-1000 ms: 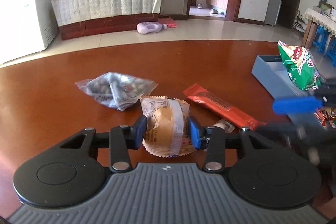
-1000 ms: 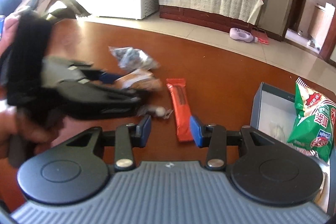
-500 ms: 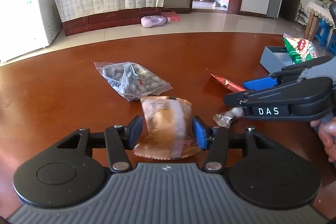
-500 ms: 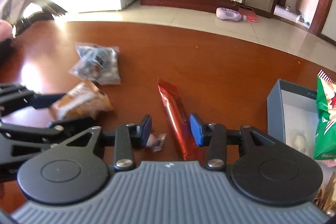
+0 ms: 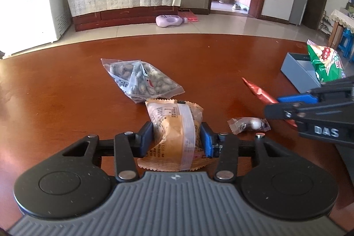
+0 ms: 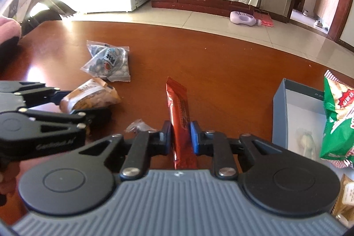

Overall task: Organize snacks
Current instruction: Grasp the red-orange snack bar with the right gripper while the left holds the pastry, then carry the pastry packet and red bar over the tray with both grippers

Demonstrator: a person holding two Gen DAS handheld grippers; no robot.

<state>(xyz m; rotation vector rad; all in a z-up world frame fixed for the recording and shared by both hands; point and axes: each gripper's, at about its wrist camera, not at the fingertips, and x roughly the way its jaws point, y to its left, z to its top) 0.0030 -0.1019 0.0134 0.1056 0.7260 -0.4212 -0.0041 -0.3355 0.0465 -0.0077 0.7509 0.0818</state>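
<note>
My left gripper (image 5: pixel 177 138) is shut on a tan wrapped pastry (image 5: pixel 177 129), also seen in the right wrist view (image 6: pixel 90 96). My right gripper (image 6: pixel 180 136) is shut on a red snack bar (image 6: pixel 180 107) that lies lengthwise on the brown table; its far end shows in the left wrist view (image 5: pixel 258 91). A clear bag of nuts (image 5: pixel 141 80) lies beyond the pastry. A small clear-wrapped candy (image 5: pixel 249 124) lies between the two grippers. A grey box (image 6: pixel 287 116) at the right holds a green snack bag (image 6: pixel 338 116).
The brown table (image 5: pixel 66 90) ends in a curved far edge. A second tan pastry packet (image 6: pixel 346 196) lies at the right edge of the right wrist view. Beyond the table are a white freezer (image 5: pixel 28 14), a cabinet and a purple bottle (image 5: pixel 170 20) on the floor.
My right gripper has moved onto the red bar and closed on it. My left gripper keeps its hold on the pastry and has pulled back a little from the nut bag.
</note>
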